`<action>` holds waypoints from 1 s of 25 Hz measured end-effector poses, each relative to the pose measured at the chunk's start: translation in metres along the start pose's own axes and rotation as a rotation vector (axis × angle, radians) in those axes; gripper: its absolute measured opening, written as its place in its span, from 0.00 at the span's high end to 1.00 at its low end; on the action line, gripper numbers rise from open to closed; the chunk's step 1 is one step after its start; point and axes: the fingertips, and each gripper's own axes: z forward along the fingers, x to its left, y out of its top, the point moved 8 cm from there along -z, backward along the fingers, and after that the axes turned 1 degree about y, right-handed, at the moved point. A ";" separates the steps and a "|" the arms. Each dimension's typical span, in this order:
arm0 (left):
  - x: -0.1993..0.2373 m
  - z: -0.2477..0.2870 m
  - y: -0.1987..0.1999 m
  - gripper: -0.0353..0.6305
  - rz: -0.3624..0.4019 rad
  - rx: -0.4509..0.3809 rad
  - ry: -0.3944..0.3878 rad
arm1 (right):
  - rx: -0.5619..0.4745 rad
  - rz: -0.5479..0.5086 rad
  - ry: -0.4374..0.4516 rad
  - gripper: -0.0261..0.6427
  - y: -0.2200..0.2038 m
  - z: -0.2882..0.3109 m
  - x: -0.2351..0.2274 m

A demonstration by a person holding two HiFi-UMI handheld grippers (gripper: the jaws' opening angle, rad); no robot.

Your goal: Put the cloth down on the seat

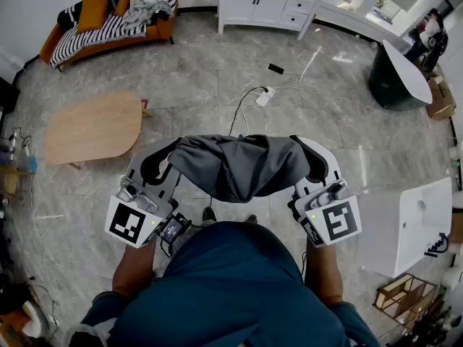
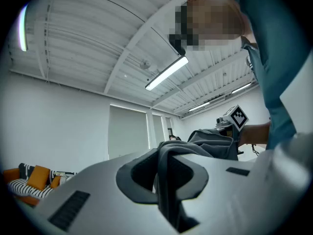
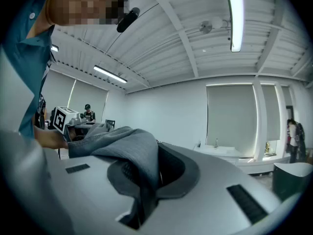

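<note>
Head view looks down on two grippers held side by side at about waist height, with one grey cloth [image 1: 239,166] stretched between them. The left gripper [image 1: 160,166] has one end of the cloth and the right gripper [image 1: 315,166] has the other. The middle sags a little and bunches into folds. Each gripper carries one cube with a square black-and-white marker, so two cubes show. Two bare forearms reach out from a teal shirt [image 1: 239,288] at the bottom of the picture.

Left gripper view shows that gripper's jaws closed all the way on the cloth, the fabric pinched in the narrow slot between them and running off toward the other gripper. Right gripper view shows the same there: jaws together, a thick fold of grey fabric clamped between them and draped over the inner jaw.

The cloth hangs in the air above the tiled floor [image 1: 202,78], touching nothing but the two grippers. One sofa [image 1: 108,22], orange with a striped cover, stands at the far left wall, well apart from the cloth. Between them sits one low wooden table [image 1: 92,127]. One white cabinet [image 1: 268,6] stands against the far wall, and one power strip [image 1: 265,96] lies on the floor.
</note>
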 end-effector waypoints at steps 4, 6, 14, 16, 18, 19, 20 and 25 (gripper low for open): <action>0.002 -0.004 -0.002 0.91 -0.005 -0.003 -0.009 | 0.005 0.002 -0.009 0.92 -0.001 0.001 0.006; 0.004 -0.007 -0.004 0.91 -0.008 -0.001 -0.014 | 0.010 0.002 -0.013 0.92 -0.002 0.002 0.009; 0.019 -0.012 -0.009 0.91 -0.032 -0.017 -0.044 | 0.025 0.016 -0.028 0.92 -0.005 0.011 0.023; 0.022 -0.013 -0.010 0.91 -0.033 -0.017 -0.045 | 0.021 0.025 -0.029 0.91 -0.005 0.013 0.025; 0.026 -0.014 -0.012 0.91 -0.029 -0.012 -0.043 | 0.021 0.031 -0.031 0.91 -0.005 0.015 0.027; 0.027 -0.014 -0.012 0.91 -0.028 -0.015 -0.044 | 0.021 0.032 -0.033 0.91 -0.006 0.016 0.027; 0.028 -0.014 -0.012 0.91 -0.029 -0.020 -0.046 | 0.019 0.030 -0.035 0.91 -0.006 0.017 0.028; 0.031 -0.011 -0.011 0.91 -0.032 -0.018 -0.055 | 0.005 -0.026 -0.048 0.91 -0.003 0.021 0.029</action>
